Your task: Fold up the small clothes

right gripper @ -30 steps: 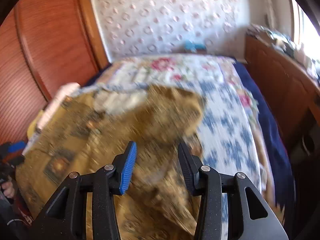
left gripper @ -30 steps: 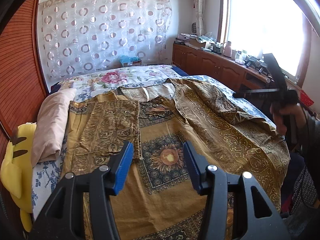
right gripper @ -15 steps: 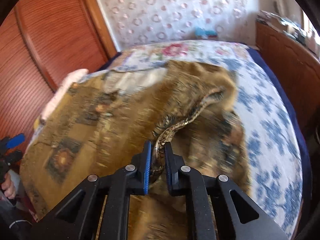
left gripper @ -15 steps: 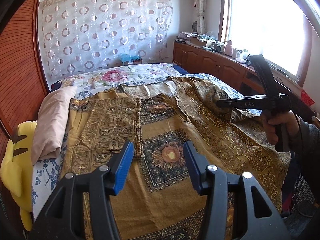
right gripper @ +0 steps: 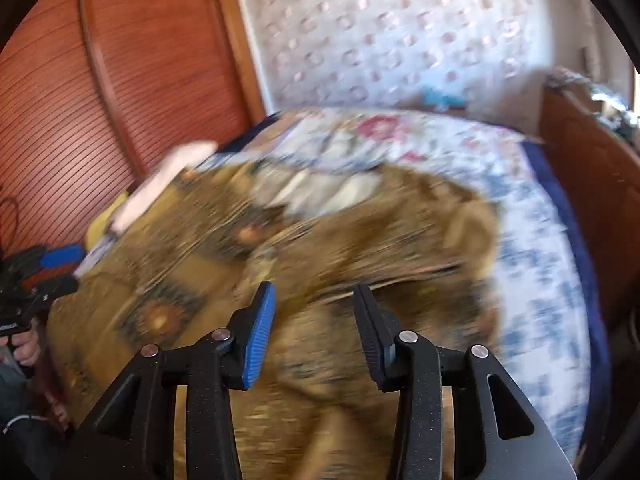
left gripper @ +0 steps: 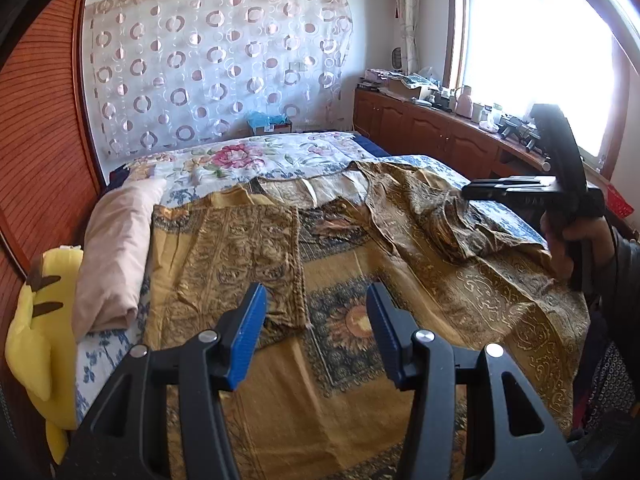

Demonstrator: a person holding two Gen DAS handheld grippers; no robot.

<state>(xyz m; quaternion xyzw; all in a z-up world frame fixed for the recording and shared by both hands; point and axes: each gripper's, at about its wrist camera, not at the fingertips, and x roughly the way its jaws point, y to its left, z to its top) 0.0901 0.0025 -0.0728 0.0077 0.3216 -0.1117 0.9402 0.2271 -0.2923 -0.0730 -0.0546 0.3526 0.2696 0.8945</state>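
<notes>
Both jaws just sprang apart on my right gripper (right gripper: 312,332), dropping the garment (left gripper: 400,280); left gripper (left gripper: 316,332) gapes too, fold unfinished.

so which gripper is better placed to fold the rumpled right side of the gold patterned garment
Right. The right gripper hangs open directly over the rumpled side of the gold patterned garment; the left gripper is over the flat middle.
</notes>
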